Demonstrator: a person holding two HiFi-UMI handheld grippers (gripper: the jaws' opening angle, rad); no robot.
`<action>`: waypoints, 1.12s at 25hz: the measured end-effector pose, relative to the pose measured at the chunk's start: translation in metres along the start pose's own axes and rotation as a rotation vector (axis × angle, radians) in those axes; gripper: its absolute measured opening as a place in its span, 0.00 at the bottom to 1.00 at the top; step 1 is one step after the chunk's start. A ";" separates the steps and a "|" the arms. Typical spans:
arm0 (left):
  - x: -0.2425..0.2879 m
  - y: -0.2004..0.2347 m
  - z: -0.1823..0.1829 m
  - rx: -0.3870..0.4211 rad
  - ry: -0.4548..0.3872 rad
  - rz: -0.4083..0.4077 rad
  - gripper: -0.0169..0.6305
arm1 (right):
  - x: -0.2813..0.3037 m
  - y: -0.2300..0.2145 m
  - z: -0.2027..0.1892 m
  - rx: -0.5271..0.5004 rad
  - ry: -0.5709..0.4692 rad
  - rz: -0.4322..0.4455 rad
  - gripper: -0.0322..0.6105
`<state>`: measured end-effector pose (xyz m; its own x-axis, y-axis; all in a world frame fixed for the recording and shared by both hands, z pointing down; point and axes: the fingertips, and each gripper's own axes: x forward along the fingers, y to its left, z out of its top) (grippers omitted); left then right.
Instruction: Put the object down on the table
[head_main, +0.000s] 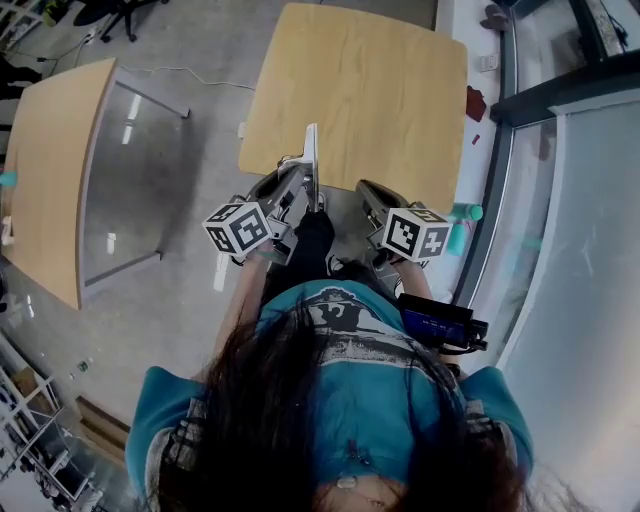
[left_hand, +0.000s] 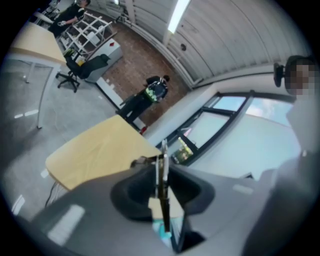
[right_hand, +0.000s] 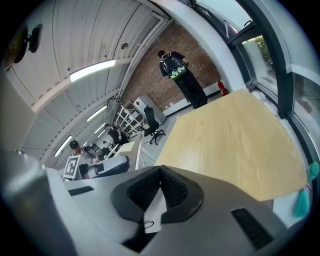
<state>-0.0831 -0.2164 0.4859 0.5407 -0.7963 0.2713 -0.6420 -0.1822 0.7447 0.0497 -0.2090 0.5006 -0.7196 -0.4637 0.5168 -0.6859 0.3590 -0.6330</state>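
Nearest: left gripper (left_hand: 160, 172) clamped on the thin flat object (head_main: 312, 160). Seen edge-on between the pads, standing on its edge, long axis running straight ahead along the jaws. Held by this hand alone.

Alongside: right gripper (right_hand: 160, 170) with jaws pressed together, no task item between them. Only a white slip (right_hand: 150, 210) at the base of the pads. Object just beside it, on its left.

Farther out: far end of the object overlapping, in the head view, the near edge of the tan table (head_main: 350, 90). Whether truly above the top or short of it cannot be told.

Judgement: table dead ahead of both grippers, in line with the object's long axis. Coming move likely forward along that axis, then down. Release falls to the left hand, being the one that holds.
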 end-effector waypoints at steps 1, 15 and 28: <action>0.010 0.005 0.009 0.002 0.008 -0.007 0.16 | 0.008 -0.002 0.009 0.006 -0.002 -0.007 0.06; 0.166 0.113 0.093 -0.038 0.123 -0.013 0.16 | 0.053 -0.050 0.081 0.103 -0.052 -0.149 0.06; 0.243 0.208 0.078 -0.305 0.133 0.187 0.16 | 0.033 -0.085 0.087 0.193 -0.103 -0.260 0.06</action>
<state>-0.1279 -0.4932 0.6591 0.5078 -0.7141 0.4818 -0.5560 0.1555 0.8165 0.0935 -0.3255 0.5217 -0.5015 -0.6029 0.6204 -0.8048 0.0621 -0.5903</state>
